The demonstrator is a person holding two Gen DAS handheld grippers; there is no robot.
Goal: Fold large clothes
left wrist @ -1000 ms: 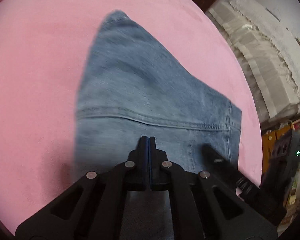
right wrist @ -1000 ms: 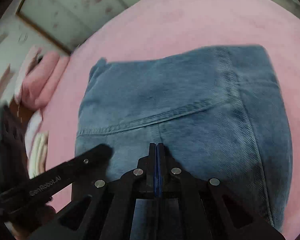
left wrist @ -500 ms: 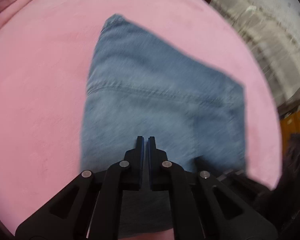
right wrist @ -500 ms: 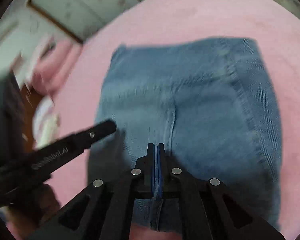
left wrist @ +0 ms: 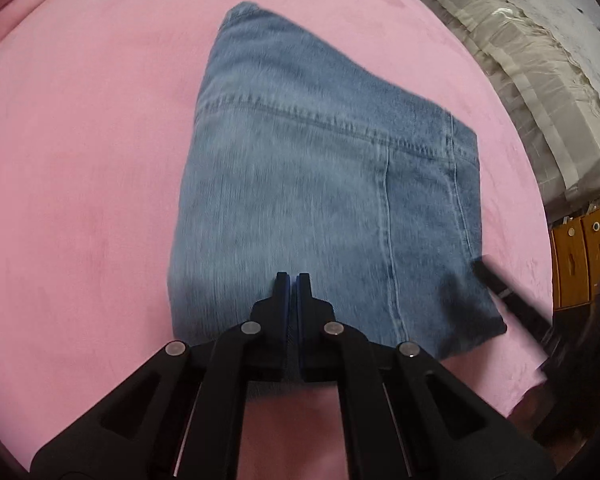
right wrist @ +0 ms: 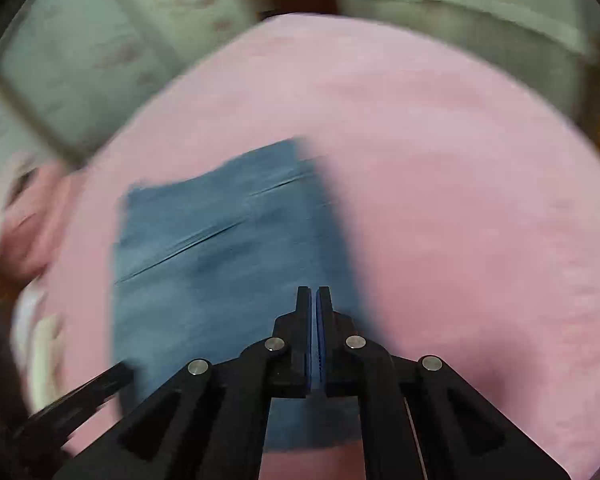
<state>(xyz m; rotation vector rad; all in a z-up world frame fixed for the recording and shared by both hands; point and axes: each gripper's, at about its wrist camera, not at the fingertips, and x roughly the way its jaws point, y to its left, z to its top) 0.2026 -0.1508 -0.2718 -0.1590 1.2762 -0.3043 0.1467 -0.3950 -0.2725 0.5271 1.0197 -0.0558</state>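
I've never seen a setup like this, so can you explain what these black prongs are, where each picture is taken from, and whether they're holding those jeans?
There is no robot here. A person holds a two-finger gripper in each hand, and a wide-angle camera on each one looks forward along its fingers, which is why the edges bend.

One picture comes from the left gripper, the other from the right gripper. That second picture is blurred.

Folded jeans lie flat on a pink blanket. In both views the black fingers are nearly together, with only a narrow slit between them and no cloth in it, so nothing is held. The dark bar at the right edge of the left view is probably the other gripper.
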